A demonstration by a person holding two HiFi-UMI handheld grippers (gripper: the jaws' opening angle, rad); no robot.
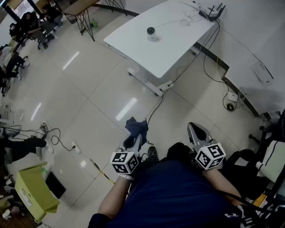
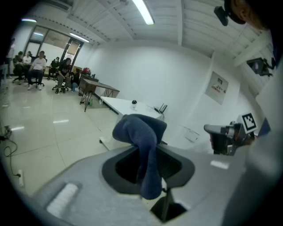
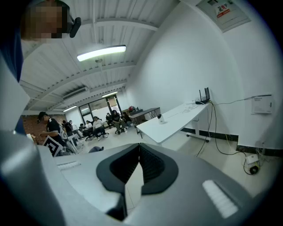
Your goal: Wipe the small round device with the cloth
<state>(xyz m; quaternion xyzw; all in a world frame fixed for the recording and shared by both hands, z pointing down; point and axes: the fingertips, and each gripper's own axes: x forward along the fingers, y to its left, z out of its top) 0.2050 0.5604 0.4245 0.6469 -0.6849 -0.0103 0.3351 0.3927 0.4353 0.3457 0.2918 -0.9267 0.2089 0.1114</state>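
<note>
cloth (image 2: 142, 141) is hanging in a loose bunch from your left gripper (image 2: 148, 176), whose jaws are pinching only one fold, so a quick swing is likely working it free. your right gripper (image 3: 138, 170) is sitting closed and empty. the small round device (image 1: 151, 32) is standing well apart from you on the white table (image 1: 178, 53), toward its left corner. a cable (image 1: 156, 107) is trailing over the floor below the table's near edge, and snagging it is risking jolting the device

Open tiled floor (image 1: 89, 89) stretches ahead to the white desk (image 1: 169, 49). Its top lies open around the small round device (image 1: 151, 33); a router (image 1: 213, 12) and cables (image 1: 205, 61) crowd its right end.
</note>
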